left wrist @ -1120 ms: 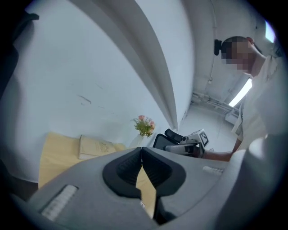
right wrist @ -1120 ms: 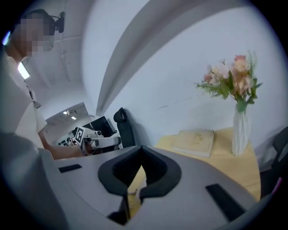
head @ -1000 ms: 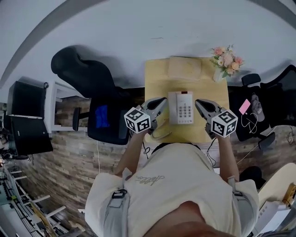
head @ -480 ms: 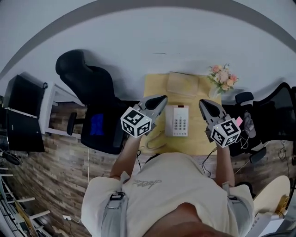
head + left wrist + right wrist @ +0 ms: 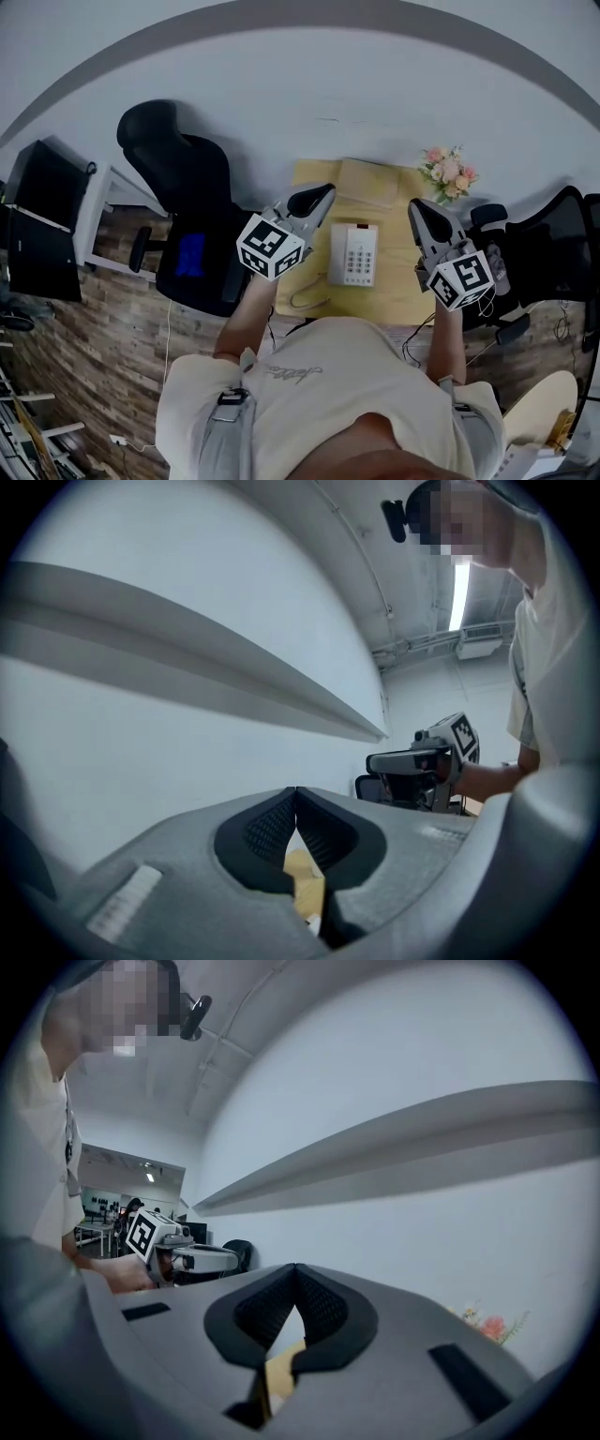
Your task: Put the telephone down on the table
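Observation:
A white telephone with a keypad lies flat on the small yellow table. Its coiled cord trails off toward the table's near left corner. My left gripper hovers high on the phone's left, shut and empty. On the phone's right my right gripper is held at about the same height, also shut with nothing in it. In the left gripper view the pads meet against the wall, and the right gripper shows beside them. The right gripper view shows its closed tips and the left gripper.
A pale folded pad lies at the table's far edge, and a vase of pink flowers stands at the far right corner. A black office chair stands left of the table. Another dark chair and cables sit on the right.
Both grippers have risen well above the table, still shut, and stand farther from the phone. The phone has stayed in place on the table.

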A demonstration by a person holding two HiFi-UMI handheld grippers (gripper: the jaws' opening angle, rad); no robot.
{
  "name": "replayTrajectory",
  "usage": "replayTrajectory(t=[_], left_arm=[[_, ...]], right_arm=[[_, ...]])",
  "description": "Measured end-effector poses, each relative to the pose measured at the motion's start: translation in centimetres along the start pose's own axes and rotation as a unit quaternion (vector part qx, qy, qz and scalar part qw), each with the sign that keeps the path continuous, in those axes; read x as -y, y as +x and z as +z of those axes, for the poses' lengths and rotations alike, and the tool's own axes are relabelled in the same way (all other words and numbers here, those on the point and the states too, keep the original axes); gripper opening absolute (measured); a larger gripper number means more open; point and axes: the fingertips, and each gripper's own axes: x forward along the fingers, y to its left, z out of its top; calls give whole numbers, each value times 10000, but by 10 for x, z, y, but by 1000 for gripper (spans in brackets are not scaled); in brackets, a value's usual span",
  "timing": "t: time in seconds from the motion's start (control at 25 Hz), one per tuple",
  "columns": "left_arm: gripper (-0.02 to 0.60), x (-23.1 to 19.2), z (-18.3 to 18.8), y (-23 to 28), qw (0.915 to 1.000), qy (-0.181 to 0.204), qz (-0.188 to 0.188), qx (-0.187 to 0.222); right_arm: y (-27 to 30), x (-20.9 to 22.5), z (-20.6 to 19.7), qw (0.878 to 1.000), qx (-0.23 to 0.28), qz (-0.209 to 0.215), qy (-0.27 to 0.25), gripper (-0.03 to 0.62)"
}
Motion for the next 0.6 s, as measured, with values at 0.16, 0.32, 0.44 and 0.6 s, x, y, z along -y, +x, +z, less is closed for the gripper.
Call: replayTrajectory(t=[0.16, 0.32, 0.44, 0.6], left_arm=[[17, 6, 0, -9, 9999, -105, -42, 45], [17, 1, -3, -12, 9999, -150, 39, 34], [17, -2, -1, -13, 9996, -254, -2, 91], [17, -6, -9, -16, 9990, -427, 80, 82]], right_arm=[[-1, -4, 4, 9999, 34, -55, -77, 2], [-3, -5, -3, 9999, -81, -115, -6, 2], [-2, -4, -5, 9998, -110, -158, 63, 2], [-4, 0, -12, 9996, -216, -170, 64, 2]])
